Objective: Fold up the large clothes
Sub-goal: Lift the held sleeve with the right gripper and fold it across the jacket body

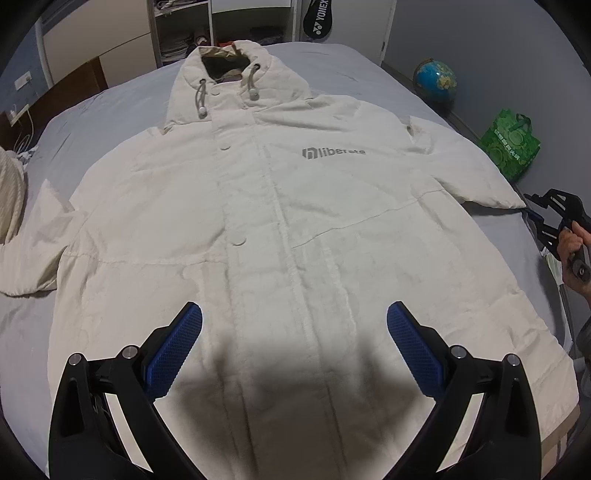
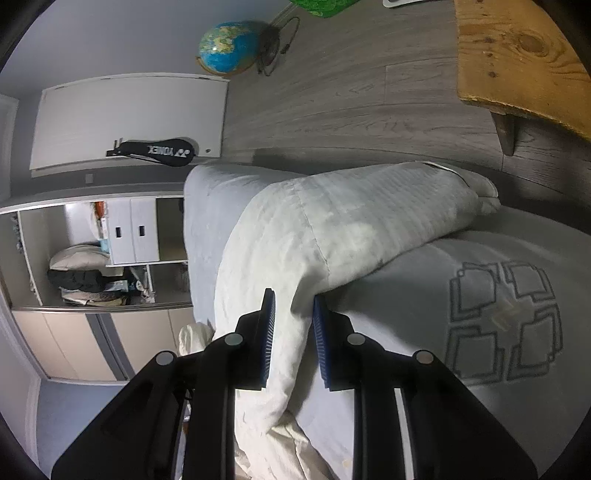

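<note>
A cream hooded jacket lies spread face up on the grey bed, hood at the far end and both sleeves out to the sides. My left gripper hovers open above the jacket's lower front, its blue pads wide apart with nothing between them. At the bed's right edge a hand holds my right gripper at the end of the jacket's right sleeve. In the right wrist view, the right gripper is shut on a fold of that sleeve.
A globe and a green bag stand on the floor right of the bed. A black racket bag hangs on the far wall beside open shelves. A cream knitted cloth lies at the bed's left edge. A wooden board is near the bed.
</note>
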